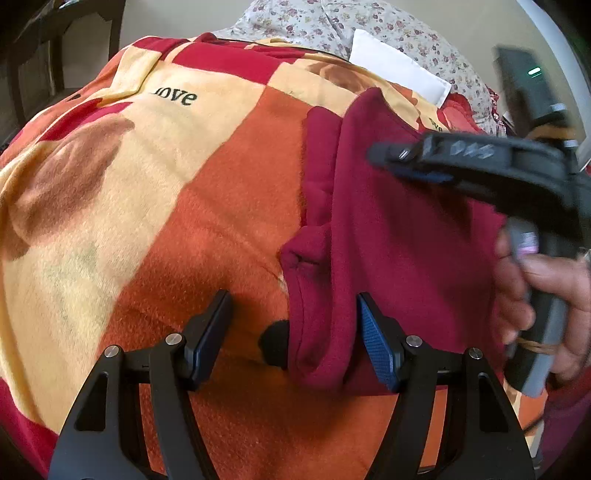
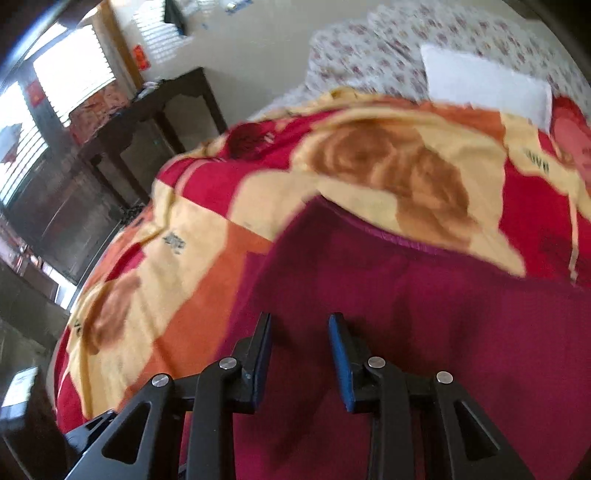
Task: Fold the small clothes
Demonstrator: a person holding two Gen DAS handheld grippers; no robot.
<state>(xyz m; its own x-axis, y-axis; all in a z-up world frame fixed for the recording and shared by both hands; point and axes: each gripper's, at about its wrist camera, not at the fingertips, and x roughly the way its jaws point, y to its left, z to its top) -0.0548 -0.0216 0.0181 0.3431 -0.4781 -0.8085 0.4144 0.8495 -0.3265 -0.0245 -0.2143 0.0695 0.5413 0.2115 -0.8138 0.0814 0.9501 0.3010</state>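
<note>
Lettering reading "love" [image 1: 176, 96] is printed in dark type on the fleece blanket [image 1: 129, 177], a patchwork of red, orange and cream squares with brown rose shapes; a second bit of print nearer the far edge is too blurred to read. The maroon garment [image 1: 399, 236] lies on this blanket over the bed, its ribbed edge bunched into a fold near the left tongs [image 1: 295, 332]. Those tongs stand wide, one blue pad on each side of the fold's lower end, pressing nothing. The right tongs [image 1: 391, 157] reach across the garment from the right, held by a hand [image 1: 546, 295]; their own camera shows the jaws set narrow above the maroon cloth with nothing clamped between. Beyond the blanket lie a floral sheet [image 1: 406, 33] and a white folded cloth [image 1: 395, 70]. Dark wooden furniture [image 2: 147, 122] stands by the window.
</note>
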